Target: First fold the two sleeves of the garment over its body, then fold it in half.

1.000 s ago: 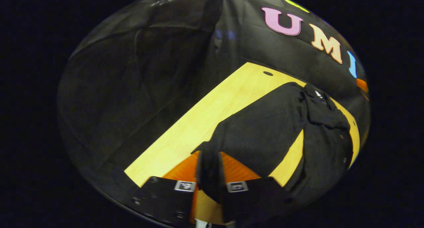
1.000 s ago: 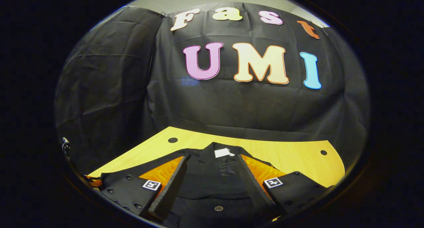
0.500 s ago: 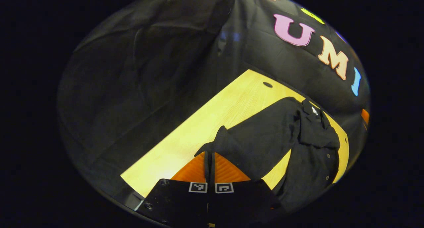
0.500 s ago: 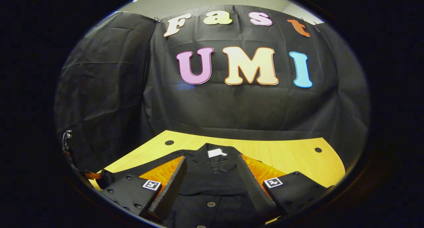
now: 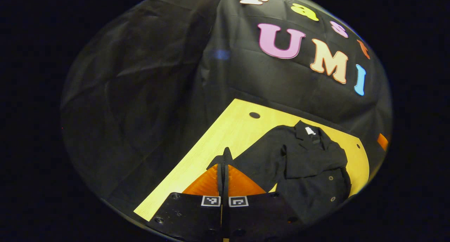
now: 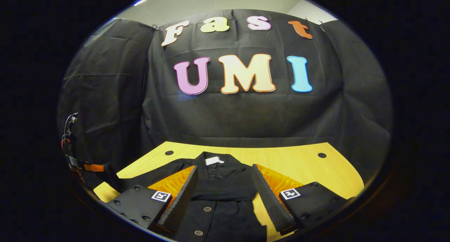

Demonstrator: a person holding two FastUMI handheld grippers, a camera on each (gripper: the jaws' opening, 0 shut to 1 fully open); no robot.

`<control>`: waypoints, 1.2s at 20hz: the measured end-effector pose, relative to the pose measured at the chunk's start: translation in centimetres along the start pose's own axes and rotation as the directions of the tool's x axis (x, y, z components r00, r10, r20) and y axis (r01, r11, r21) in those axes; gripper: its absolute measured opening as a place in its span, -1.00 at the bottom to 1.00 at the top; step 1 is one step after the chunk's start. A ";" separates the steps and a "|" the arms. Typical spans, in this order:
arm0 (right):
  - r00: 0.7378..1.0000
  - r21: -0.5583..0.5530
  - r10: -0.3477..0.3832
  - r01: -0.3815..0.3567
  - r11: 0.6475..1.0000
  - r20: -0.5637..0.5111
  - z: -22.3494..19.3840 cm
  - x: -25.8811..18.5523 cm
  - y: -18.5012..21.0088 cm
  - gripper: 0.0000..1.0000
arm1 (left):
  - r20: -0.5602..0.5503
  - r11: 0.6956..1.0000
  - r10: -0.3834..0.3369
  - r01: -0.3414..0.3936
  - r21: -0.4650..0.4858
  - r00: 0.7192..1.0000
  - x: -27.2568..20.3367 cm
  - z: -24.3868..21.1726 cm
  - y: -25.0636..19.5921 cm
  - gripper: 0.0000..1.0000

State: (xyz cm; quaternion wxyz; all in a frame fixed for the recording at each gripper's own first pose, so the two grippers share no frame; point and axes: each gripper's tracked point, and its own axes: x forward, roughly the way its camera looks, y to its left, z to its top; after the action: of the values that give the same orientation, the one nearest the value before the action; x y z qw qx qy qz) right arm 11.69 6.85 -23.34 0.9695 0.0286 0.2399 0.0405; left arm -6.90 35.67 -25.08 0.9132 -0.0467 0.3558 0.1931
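No readable words, brands or numbers. Square black-and-white coded markers on both fingers in the left gripper view, and one marker on each finger in the right gripper view: patterns, not text. Small white tag at the garment collar, too small to read.

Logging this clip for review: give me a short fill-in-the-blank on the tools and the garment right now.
1. The left tool is ___ on the sleeve.
2. The right tool has its jaws ___.
3. The garment is ___ in colour.
4. It lies on a ___ table.

Missing words: shut; open; black; wooden
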 end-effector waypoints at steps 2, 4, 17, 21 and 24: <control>1.000 0.022 -0.025 0.025 0.999 -0.001 -0.4 -1.1 -1.6 0.90 | 0.024 0.999 -0.039 0.039 0.022 0.999 0.7 1.6 -2.2 -1.00; 0.999 0.034 -0.052 0.052 0.998 -0.004 -0.8 -2.1 -3.3 0.97 | 0.040 0.996 -0.082 0.080 0.045 0.996 2.0 2.8 -4.8 -1.00; 0.988 0.111 -0.154 0.154 0.982 -0.005 -1.9 -6.9 -10.5 0.90 | 0.086 0.944 -0.293 0.273 0.187 0.952 4.5 7.8 -20.0 -1.00; 0.984 0.120 -0.177 0.177 0.977 -0.012 -2.4 -8.3 -12.2 0.94 | 0.060 0.909 -0.366 0.344 0.234 0.928 4.3 7.3 -25.2 -1.00; 0.980 0.129 -0.200 0.201 0.971 -0.024 -3.0 -9.3 -13.6 0.94 | 0.043 0.884 -0.413 0.388 0.261 0.910 4.4 6.9 -29.0 -1.00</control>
State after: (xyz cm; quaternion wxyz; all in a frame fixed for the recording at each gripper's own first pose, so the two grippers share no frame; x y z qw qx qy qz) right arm 2.93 -7.46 -22.69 0.9633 0.0676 0.2490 -0.0734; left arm 11.62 11.89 -24.39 0.9482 0.0044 0.3147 -0.0435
